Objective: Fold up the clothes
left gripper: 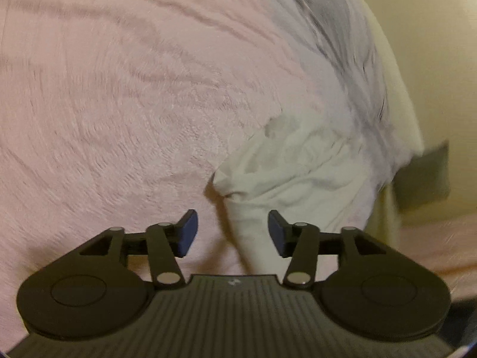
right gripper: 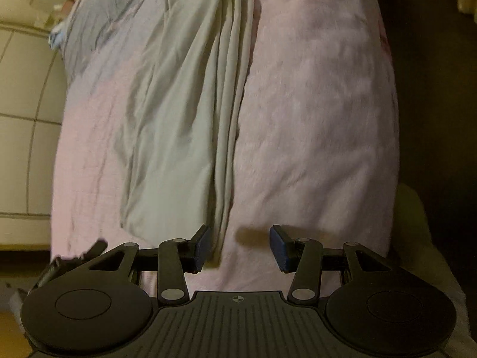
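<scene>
Nearest the camera in both wrist views is the dark ribbed body of a handheld gripper, with two round black hubs and linked arms that reach forward to blue-padded fingers. In the left wrist view, the left gripper [left gripper: 232, 232] has its jaws spread wide with nothing pressed between the pads; the pale cloth lies past and below them, not clamped. Just beyond its fingertips is a bunched, crumpled corner of a pale cream garment [left gripper: 298, 164], resting on a fuzzy pink blanket [left gripper: 104, 104] that fills most of the left and centre of that view. Farther off, the garment runs up and to the right into a grey cloth [left gripper: 325, 18], blurred, lying along the blanket's edge. Beyond that edge is a cream-coloured surface [left gripper: 417, 44], with a dark olive block [left gripper: 423, 176] at the right that is too blurred to identify. In the right wrist view, the right gripper [right gripper: 240, 247] also stands open, its pads apart and empty; the garment's [right gripper: 184, 125] near end comes down just beside the left-hand pad, though whether it touches cannot be told. From there the garment stretches away up the picture as a long strip, gathered into lengthwise folds along its right side, lying on the pink blanket [right gripper: 322, 104]. At the far left the grey cloth [right gripper: 101, 9] lies beside the garment's upper end. A pale tiled floor [right gripper: 21, 113] shows at the left edge, and the right edge falls into deep shadow.
</scene>
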The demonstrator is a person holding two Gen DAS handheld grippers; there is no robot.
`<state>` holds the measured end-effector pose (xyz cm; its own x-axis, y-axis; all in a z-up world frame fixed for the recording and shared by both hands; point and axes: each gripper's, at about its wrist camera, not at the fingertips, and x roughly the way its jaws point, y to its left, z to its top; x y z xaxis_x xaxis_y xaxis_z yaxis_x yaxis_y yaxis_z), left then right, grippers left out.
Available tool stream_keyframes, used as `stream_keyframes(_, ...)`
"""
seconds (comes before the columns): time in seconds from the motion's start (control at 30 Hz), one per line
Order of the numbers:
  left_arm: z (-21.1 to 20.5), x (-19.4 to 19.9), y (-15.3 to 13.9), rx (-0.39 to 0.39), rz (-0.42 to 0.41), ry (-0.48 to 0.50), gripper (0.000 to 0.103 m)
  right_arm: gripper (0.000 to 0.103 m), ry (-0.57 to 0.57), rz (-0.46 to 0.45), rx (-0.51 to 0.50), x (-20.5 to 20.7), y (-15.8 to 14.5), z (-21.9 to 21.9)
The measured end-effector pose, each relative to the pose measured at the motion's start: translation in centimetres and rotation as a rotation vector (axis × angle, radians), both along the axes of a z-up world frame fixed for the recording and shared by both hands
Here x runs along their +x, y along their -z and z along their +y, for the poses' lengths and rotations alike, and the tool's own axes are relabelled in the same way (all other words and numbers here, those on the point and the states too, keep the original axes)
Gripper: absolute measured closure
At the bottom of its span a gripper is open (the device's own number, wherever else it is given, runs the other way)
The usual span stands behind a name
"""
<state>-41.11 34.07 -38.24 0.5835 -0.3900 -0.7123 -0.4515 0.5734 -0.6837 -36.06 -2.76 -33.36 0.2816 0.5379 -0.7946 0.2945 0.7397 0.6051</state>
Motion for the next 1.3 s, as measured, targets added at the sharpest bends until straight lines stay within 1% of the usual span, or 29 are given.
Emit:
stream_keyframes(0.07, -0.1, 0.8, 1.3, -0.042, -0.001, -0.029, 0.055, 0.055, 0.026, -0.039, 0.052, -0.5, 0.5, 0.8)
stream_keyframes(0.13, -0.3, 1.6, 2.5, -0.060, -0.001, -0.035, 0.056, 0.055, 0.048, -0.038, 0.074, -0.6, 1.6, 1.7)
stream_keyframes(0.17, -0.4, 2.0, 3.1, -0.071, -0.008, -0.033, 0.058, 0.055, 0.062, -0.033, 0.081, -0.6, 2.2, 2.3)
stream_keyframes(0.23, -0.5, 2.7, 4.0, -0.078, -0.022, -0.023, 0.073, 0.056, 0.079, -0.046, 0.071, -0.7, 2.6, 2.9)
stream_keyframes(0.27, -0.5, 2.9, 4.2, -0.076, -0.035, -0.009, 0.099, 0.064, 0.085, -0.059, 0.058, -0.8, 2.5, 3.1)
stream_keyframes(0.3, -0.5, 3.0, 4.0, -0.076, -0.058, 0.008, 0.099, 0.099, 0.091, -0.072, 0.046, -0.9, 2.4, 3.2)
stream_keyframes(0.33, -0.5, 3.1, 3.8, -0.076, -0.081, 0.026, 0.099, 0.102, 0.097, -0.085, 0.033, -1.0, 2.4, 3.4)
stream_keyframes(0.4, -0.6, 3.0, 3.0, -0.064, -0.127, 0.075, 0.099, 0.102, 0.103, -0.116, 0.003, -1.2, 2.0, 3.7)
stream_keyframes(0.43, -0.6, 2.8, 2.9, -0.051, -0.136, 0.096, 0.099, 0.102, 0.089, -0.144, -0.028, -1.4, 1.4, 3.8)
stream_keyframes(0.47, -0.6, 2.6, 3.2, -0.035, -0.126, 0.107, 0.099, 0.102, 0.079, -0.154, -0.047, -1.5, 1.1, 4.0)
stream_keyframes(0.53, -0.4, 2.5, 5.1, -0.006, -0.062, 0.098, 0.095, 0.102, 0.070, -0.129, -0.064, -1.3, 1.7, 4.5)
stream_keyframes(0.57, -0.2, 2.5, 5.8, -0.018, -0.044, 0.084, 0.092, 0.102, 0.065, -0.116, -0.072, -1.2, 2.0, 4.7)
stream_keyframes(0.6, 0.0, 2.6, 5.9, -0.031, -0.037, 0.076, 0.091, 0.102, 0.060, -0.103, -0.080, -1.0, 2.3, 4.9)
stream_keyframes(0.63, 0.0, 2.7, 5.5, -0.024, -0.041, 0.083, 0.090, 0.101, 0.055, -0.090, -0.088, -0.9, 2.6, 5.2)
stream_keyframes(0.67, 0.0, 2.7, 4.6, 0.008, -0.051, 0.095, 0.088, 0.100, 0.048, -0.087, -0.108, -0.8, 2.6, 5.4)
stream_keyframes(0.7, 0.1, 2.7, 3.7, 0.050, -0.059, 0.102, 0.085, 0.098, 0.034, -0.111, -0.158, -0.9, 1.7, 5.6)
stream_keyframes(0.73, 0.2, 2.5, 3.0, 0.078, -0.066, 0.106, 0.085, 0.096, 0.021, -0.135, -0.208, -1.0, 0.8, 5.8)
stream_keyframes(0.77, 0.4, 2.3, 2.3, 0.099, -0.078, 0.115, 0.085, 0.095, 0.001, -0.169, -0.260, -1.1, -0.1, 6.1)
stream_keyframes(0.83, 0.2, 2.1, 0.6, 0.166, -0.108, 0.147, 0.085, 0.093, -0.075, -0.282, -0.374, -1.5, -1.7, 7.4)
stream_keyframes(0.9, -1.2, 2.2, -0.9, 0.268, -0.152, 0.242, 0.085, 0.092, -0.180, -0.366, -0.465, -1.8, -1.9, 9.1)
stream_keyframes(0.97, -3.7, 2.3, -2.0, 0.383, -0.207, 0.374, 0.085, 0.092, -0.290, -0.447, -0.547, -2.2, -1.7, 10.9)
stream_keyframes(1.0, -4.9, 2.3, -2.1, 0.427, -0.229, 0.436, 0.085, 0.092, -0.349, -0.480, -0.586, -2.7, -1.3, 11.6)
stream_keyframes(1.03, -5.9, 2.3, -1.8, 0.454, -0.223, 0.484, 0.085, 0.092, -0.405, -0.479, -0.618, -3.8, -0.2, 11.8)
stream_keyframes(1.1, -7.3, 2.7, -0.4, 0.513, -0.149, 0.563, 0.086, 0.092, -0.458, -0.402, -0.651, -4.3, 1.9, 12.4)
stream_keyframes(1.13, -7.7, 2.8, 0.3, 0.548, -0.101, 0.578, 0.087, 0.092, -0.450, -0.363, -0.651, -4.3, 2.3, 12.2)
stream_keyframes(1.17, -7.7, 2.7, 0.3, 0.576, -0.086, 0.582, 0.086, 0.092, -0.430, -0.339, -0.652, -4.4, 2.4, 11.7)
stream_keyframes(1.23, -7.5, 2.5, -0.7, 0.587, -0.063, 0.576, 0.086, 0.092, -0.390, -0.292, -0.654, -4.5, 2.3, 10.8)
stream_keyframes(1.3, -7.4, 2.6, -1.8, 0.575, 0.011, 0.551, 0.085, 0.092, -0.337, -0.227, -0.644, -4.4, 1.6, 9.6)
